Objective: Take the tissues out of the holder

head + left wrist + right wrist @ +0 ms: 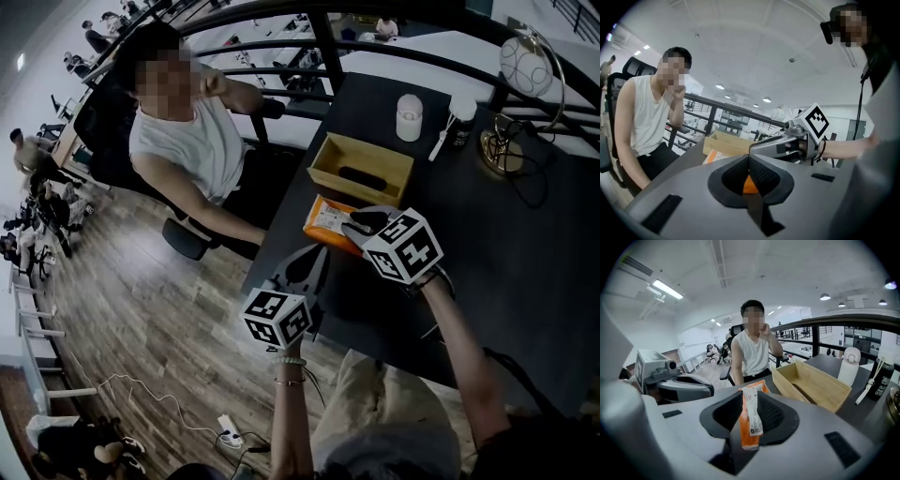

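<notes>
**Obs., dark matt tabletop (506, 244).** An open-topped rectangular light-wood holder (356, 190) sits toward the end where a person is seated, w/ a dark slot in its floor. The orange soft tissue pack with white label (323, 217) is outside the holder. It is just beside the holder's near long wall and close to the tabletop's edge.

**Right tool (364, 223).** It reaches in from the wearer's side, tips over the pack. Its own view shows the jaws apart w/ the pack edge-on btwn them, label side up and to the right. The pads do not appear to press on the pack.

**Left tool (314, 258).** It comes in over the tabletop's edge, tip at the pack's nearest corner. The jaws are drawn together at the tips. A wedge of orange shows btwn the pads, so this reads as nipped on the pack's edge.

The two tools are near each other; no contact btwn them seen.

**Elsewhere.**
- A white cylindrical container (409, 117) stands upright beyond the holder, well apart from the pack.
- A person in white sleeveless top (187, 141) is seated at the tabletop's end, one hand raised to the head.
</notes>
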`<state>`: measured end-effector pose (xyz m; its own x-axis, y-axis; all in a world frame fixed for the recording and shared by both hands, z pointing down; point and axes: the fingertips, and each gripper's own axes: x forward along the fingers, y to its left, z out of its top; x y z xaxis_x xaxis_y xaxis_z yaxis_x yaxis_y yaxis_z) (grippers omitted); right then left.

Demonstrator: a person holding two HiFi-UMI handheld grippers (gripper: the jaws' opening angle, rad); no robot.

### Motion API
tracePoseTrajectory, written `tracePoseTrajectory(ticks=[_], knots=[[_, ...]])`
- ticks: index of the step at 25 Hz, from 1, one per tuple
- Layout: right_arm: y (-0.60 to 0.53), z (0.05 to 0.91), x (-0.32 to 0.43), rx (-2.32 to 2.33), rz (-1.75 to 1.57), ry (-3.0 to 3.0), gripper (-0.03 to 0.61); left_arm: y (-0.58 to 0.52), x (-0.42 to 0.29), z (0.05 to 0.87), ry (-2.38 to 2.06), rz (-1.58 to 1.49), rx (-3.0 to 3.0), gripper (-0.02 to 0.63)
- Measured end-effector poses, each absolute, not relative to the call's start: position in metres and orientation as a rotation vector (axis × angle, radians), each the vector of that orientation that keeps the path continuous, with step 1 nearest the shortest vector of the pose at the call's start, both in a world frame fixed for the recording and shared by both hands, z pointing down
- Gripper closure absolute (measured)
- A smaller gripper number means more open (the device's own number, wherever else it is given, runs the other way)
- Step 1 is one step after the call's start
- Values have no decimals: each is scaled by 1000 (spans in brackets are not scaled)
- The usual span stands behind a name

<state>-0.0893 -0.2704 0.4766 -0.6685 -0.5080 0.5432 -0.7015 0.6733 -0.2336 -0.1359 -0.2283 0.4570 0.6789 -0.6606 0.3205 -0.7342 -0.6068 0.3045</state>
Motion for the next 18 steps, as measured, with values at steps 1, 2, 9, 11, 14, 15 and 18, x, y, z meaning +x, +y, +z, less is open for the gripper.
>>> tracePoseTrajectory(ticks=[1, 2, 9, 11, 14, 15, 18], knots=[[-267, 470, -89, 952, 620, -2476, 477, -226, -134, 452, -1080, 244, 2495, 606], [-263, 463, -88, 958, 638, -2504, 477, -224, -132, 447, -1072, 241, 2508, 606], [-238, 421, -76, 1051, 579, -2624, 546, -211, -106, 409, -982, 202, 2631, 606], [-232, 406, -69, 1132, 534, -2645, 555, -206, -97, 400, -933, 210, 2678, 606], [-221, 388, -58, 1231, 466, -2660, 565, -198, -89, 389, -893, 215, 2724, 606], [-217, 383, -56, 1249, 457, -2667, 565, -195, -88, 385, -891, 210, 2731, 606], [-207, 370, -50, 1300, 445, -2689, 566, -188, -83, 376, -877, 205, 2760, 606]])
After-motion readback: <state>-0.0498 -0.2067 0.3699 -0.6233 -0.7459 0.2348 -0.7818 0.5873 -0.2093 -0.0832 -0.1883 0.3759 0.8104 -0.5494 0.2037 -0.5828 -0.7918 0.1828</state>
